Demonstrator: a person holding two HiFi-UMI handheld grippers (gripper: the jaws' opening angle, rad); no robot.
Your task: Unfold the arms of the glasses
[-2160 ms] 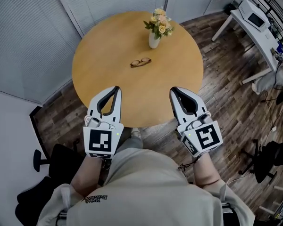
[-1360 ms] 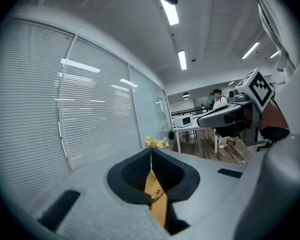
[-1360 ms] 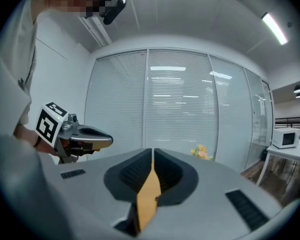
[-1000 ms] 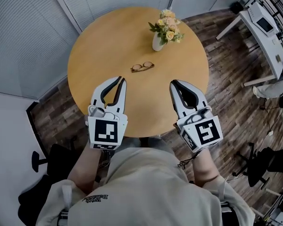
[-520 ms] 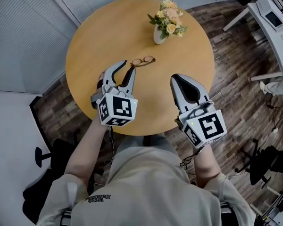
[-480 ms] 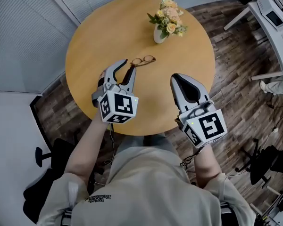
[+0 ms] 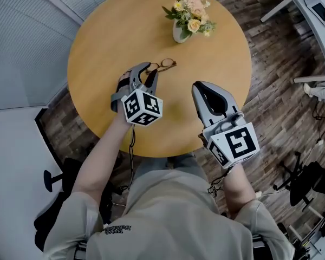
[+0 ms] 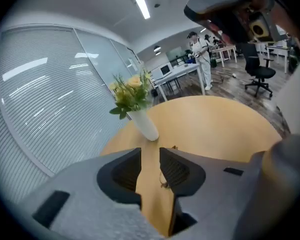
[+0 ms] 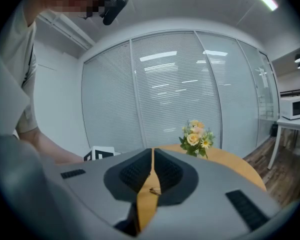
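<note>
Left gripper (image 7: 149, 70): grey jaws slightly apart, empty, tips just beside the glasses.
Right gripper (image 7: 201, 85): jaws pressed together, empty.
Thin-framed glasses (image 7: 163, 65): one pair, on round wooden table (image 7: 97, 47).
White flower vase (image 7: 180, 34): one.

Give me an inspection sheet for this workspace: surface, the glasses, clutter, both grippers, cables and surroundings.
Surface: round wooden table.
Job's things: glasses lying on the table; arms look folded, too small to be sure.
Clutter: white vase of flowers beyond the glasses.
Grippers: left gripper open, tips beside the glasses, holding nothing; right gripper shut, empty, over the table's near side.
Cables: thin black cable hanging below the left gripper.
Surroundings: plank floor, blinds, office chair.
</note>
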